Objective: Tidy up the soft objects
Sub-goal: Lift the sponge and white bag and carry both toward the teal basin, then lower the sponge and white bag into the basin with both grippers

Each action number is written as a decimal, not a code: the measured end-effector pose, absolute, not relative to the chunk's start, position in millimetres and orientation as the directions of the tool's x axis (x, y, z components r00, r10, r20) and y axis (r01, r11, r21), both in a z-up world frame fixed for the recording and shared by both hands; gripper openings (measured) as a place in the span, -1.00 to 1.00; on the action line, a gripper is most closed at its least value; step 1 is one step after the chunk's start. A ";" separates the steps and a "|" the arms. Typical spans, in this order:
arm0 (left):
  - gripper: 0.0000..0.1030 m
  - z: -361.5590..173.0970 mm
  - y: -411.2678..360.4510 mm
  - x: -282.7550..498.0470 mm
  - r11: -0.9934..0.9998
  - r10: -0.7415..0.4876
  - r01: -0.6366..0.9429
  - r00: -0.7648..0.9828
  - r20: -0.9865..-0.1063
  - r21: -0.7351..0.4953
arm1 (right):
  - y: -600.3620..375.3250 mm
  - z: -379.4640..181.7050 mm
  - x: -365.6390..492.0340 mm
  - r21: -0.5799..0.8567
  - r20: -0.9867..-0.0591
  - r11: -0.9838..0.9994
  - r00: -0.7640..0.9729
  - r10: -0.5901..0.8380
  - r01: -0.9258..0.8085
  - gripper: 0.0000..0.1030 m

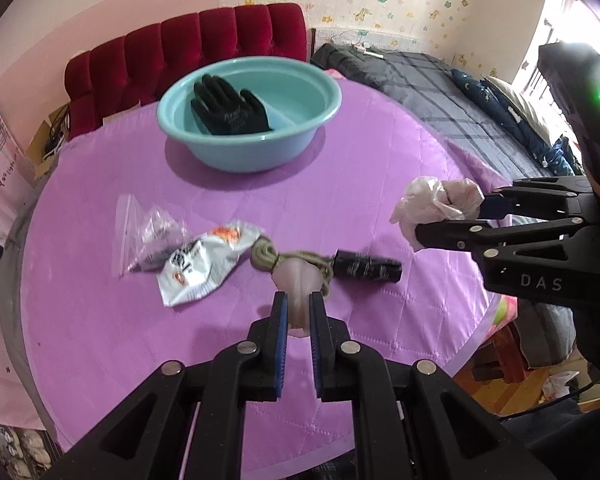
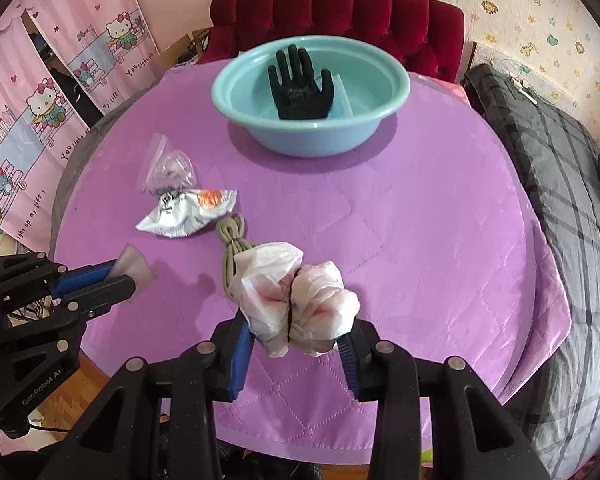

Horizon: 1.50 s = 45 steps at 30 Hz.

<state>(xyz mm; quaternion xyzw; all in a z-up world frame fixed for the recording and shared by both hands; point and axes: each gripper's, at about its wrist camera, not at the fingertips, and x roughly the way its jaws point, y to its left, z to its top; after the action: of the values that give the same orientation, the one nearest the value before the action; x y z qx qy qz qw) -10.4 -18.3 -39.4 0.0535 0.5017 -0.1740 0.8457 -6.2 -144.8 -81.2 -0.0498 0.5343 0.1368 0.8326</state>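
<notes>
1. Two soft things are in hand at once: your left gripper (image 1: 299, 308) has its jaws almost fully closed on a thin pale pink scrap (image 1: 296, 280), and your right gripper (image 2: 296, 344) has its jaws partly closed around a crumpled white plastic bag (image 2: 296, 300).
2. Both loads hang clear above the purple bench (image 2: 420, 220); the teal basin (image 2: 236, 92), well ahead of both jaws, holds a black glove (image 2: 300, 84).
3. Carry each load over the rim before you release it, I'd judge, one hand at a time so the grippers don't collide.
4. Keep the bag squeezed; it bulges well past the pads and could slip.
5. Avoid snagging the olive cord (image 2: 232, 240) below.
</notes>
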 end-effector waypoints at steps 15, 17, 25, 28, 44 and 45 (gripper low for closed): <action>-0.80 -4.8 -26.9 24.8 0.923 -0.261 0.379 0.470 -0.843 -0.074 | -139.2 -44.0 24.2 0.063 -0.878 0.955 0.439 0.190 -0.288 -0.20; -0.80 -1.0 -28.2 29.5 0.921 -0.261 0.384 0.475 -0.840 -0.069 | -138.7 -39.3 29.8 0.061 -0.874 0.955 0.446 0.192 -0.291 -0.20; -0.80 10.7 -28.7 62.0 0.918 -0.267 0.391 0.488 -0.831 -0.066 | -137.7 -19.1 60.2 0.068 -0.857 0.953 0.473 0.207 -0.295 -0.20; -0.80 15.2 -28.5 75.7 0.918 -0.271 0.391 0.495 -0.825 -0.067 | -136.2 -15.0 73.3 0.064 -0.853 0.952 0.479 0.207 -0.298 -0.20; -0.79 9.7 -27.4 154.5 0.920 -0.264 0.388 0.496 -0.827 -0.061 | -132.4 -19.7 154.3 0.074 -0.853 0.961 0.482 0.199 -0.266 -0.18; -0.79 8.2 -27.6 159.0 0.920 -0.263 0.389 0.495 -0.828 -0.060 | -132.1 -21.1 159.7 0.074 -0.853 0.962 0.484 0.197 -0.261 -0.18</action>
<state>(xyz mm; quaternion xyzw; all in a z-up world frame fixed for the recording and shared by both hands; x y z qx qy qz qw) 159.0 -27.6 8.2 0.0675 0.4654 -0.1889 0.8621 159.7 -132.1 -21.1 -0.0327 0.4902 0.1330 0.8607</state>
